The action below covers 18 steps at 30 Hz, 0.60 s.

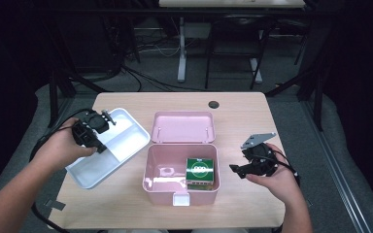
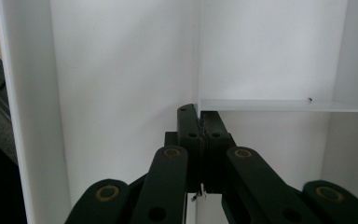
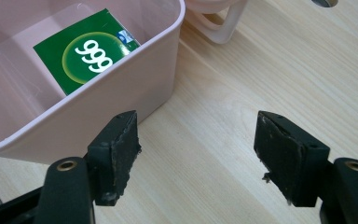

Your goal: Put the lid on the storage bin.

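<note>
Left gripper (image 2: 200, 126) pinches the thin divider wall of the white plastic compartment tray (image 1: 126, 141) beside the open pink plastic box (image 1: 180, 167), while right gripper (image 3: 196, 154) hovers wide open, empty, over the wooden table (image 3: 242, 93).

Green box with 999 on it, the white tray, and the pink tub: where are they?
Green cardboard box with 999 (image 3: 89, 52): right gripper view, on its printed top.
White plastic divided tray (image 1: 126, 120): high view, on its far compartment's floor.
Pink plastic tub (image 1: 151, 187): high view, on its near-left rim.
</note>
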### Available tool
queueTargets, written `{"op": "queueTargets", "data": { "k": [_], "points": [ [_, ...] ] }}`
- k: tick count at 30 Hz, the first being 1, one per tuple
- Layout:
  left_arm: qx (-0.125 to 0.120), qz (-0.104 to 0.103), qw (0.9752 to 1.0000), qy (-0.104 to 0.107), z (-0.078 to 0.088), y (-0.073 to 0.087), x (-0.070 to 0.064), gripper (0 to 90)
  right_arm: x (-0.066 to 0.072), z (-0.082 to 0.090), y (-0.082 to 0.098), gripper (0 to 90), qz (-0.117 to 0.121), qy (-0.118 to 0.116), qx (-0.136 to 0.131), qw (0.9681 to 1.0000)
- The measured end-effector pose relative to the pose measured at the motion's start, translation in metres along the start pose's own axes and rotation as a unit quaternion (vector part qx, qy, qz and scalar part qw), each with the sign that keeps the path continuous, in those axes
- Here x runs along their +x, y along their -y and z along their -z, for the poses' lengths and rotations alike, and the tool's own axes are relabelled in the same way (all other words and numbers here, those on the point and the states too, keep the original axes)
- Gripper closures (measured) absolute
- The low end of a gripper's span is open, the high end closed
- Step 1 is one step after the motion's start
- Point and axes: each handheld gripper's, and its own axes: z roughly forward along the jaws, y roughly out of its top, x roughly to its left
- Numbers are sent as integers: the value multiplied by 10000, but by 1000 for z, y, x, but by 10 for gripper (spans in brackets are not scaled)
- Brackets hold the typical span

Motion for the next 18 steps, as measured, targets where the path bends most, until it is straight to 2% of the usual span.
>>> {"op": "queueTargets", "data": {
  "k": [9,11,15,16,17,18],
  "points": [
    [-138,-368,9992,89,0,-27,-16,892,-2,-1,1,301,-31,3,-4,10000],
    [-149,-573,9982,106,-1,-35,-21,893,-2,-1,1,301,-45,-4,-7,10000],
    [-186,-833,9962,186,-3,-49,-35,892,-3,-1,2,301,-61,7,-30,10000],
    [-211,-1005,9944,234,-4,-55,-41,892,-3,-1,2,301,-54,5,-35,10000],
    [-211,-1005,9944,234,-4,-55,-41,892,-3,-1,2,301,-54,5,-35,10000],
    [-215,-1117,9932,240,-5,-59,-45,892,-3,-1,2,301,-69,-20,-49,10000]
  ]
}}
